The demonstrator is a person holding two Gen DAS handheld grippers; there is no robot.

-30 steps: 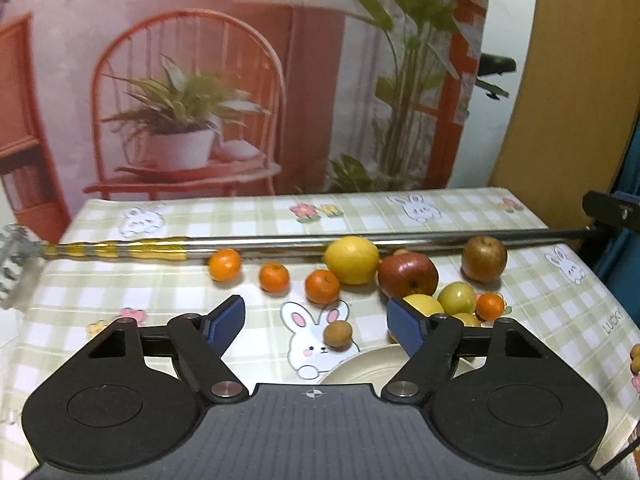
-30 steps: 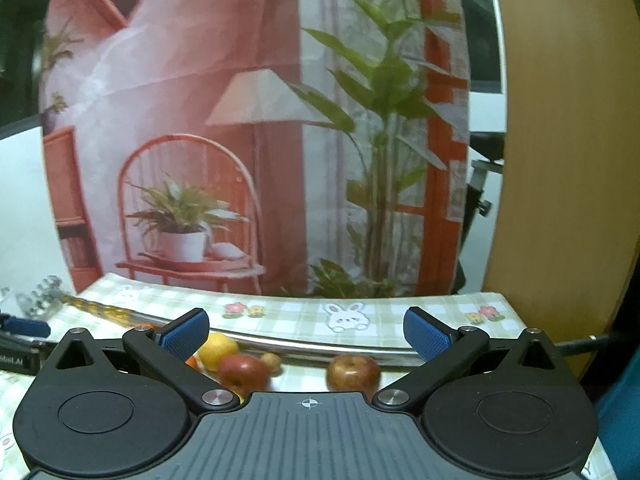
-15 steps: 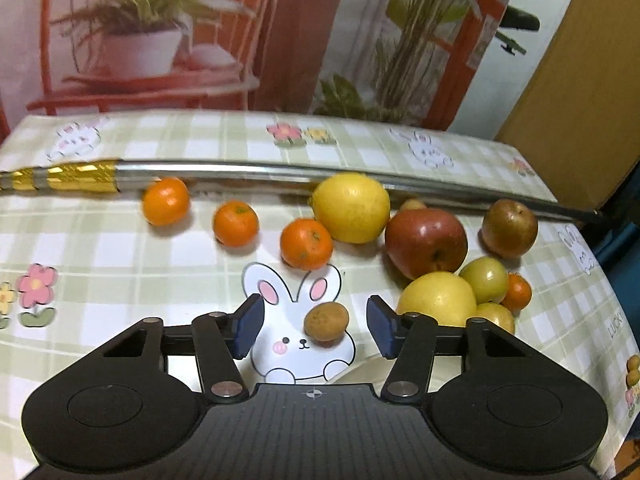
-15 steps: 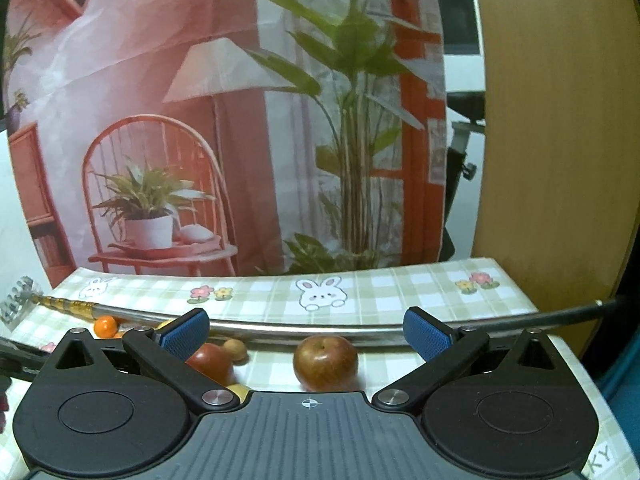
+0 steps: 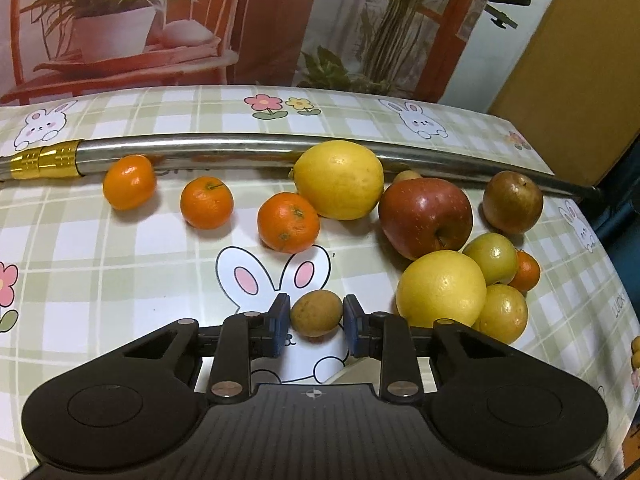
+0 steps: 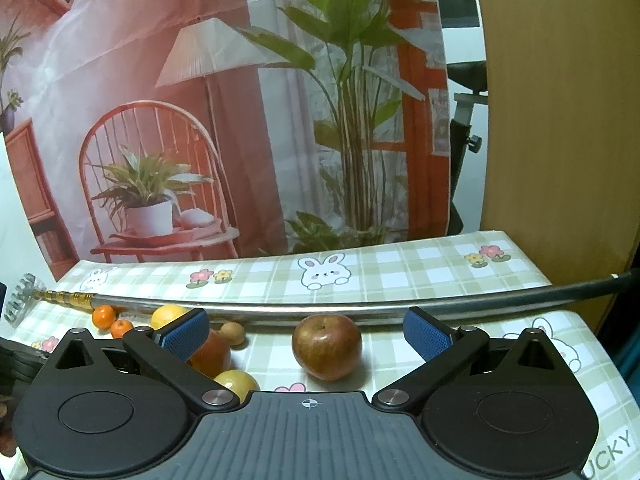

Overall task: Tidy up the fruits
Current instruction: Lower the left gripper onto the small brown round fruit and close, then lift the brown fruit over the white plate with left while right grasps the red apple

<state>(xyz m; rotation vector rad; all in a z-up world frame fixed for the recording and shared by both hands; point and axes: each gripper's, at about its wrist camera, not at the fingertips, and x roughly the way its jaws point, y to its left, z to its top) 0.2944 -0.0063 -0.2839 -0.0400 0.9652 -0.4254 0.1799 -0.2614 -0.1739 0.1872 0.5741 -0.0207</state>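
brown little fruit (image 5: 316, 313) sits pinched in the left gripper (image 5: 316, 322); lift it straight, gently. right gripper (image 6: 308, 330) jaws are spread.

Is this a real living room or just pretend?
Probably pretend: a table set up at home or in a studio. The chair and potted plant are printed on a creased fabric backdrop. In front lies a green checked bunny tablecloth with loose fruit, like the big red apple.
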